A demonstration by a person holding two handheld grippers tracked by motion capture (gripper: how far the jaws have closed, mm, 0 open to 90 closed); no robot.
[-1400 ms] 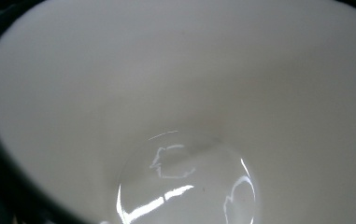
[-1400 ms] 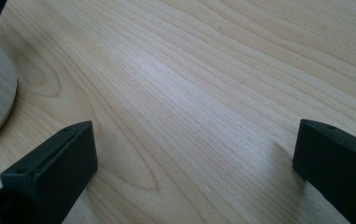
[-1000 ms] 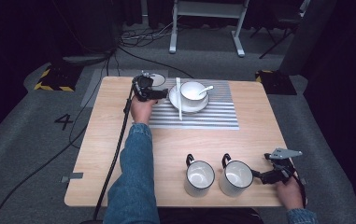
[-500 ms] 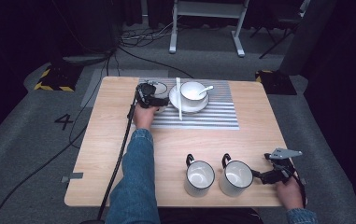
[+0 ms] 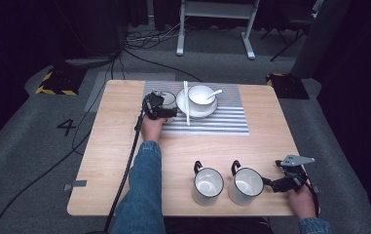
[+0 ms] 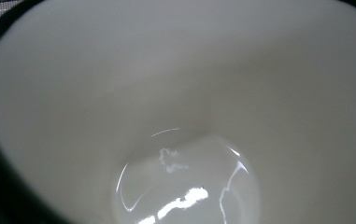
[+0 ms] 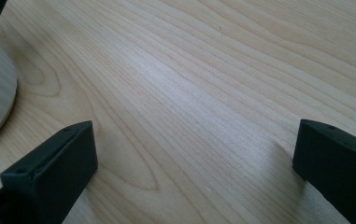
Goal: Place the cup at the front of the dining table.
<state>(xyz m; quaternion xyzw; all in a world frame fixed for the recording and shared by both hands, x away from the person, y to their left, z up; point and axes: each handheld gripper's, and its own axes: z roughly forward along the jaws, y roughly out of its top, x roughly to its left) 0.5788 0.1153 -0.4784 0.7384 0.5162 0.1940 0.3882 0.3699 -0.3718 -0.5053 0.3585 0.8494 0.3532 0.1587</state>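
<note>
Our left hand-held gripper sits on a glossy white cup on the striped mat; we cannot tell its jaw state. Our right hand-held gripper rests wide apart on the grained wooden worktop.

A small white cup with a dark rim stood upright on the striped mat at the far side of the worktop, toward twelve o'clock. It sat just beside the plate, at the plate's nine o'clock. In the left gripper view its glossy white inside was empty, with light glinting off the bottom.
</note>
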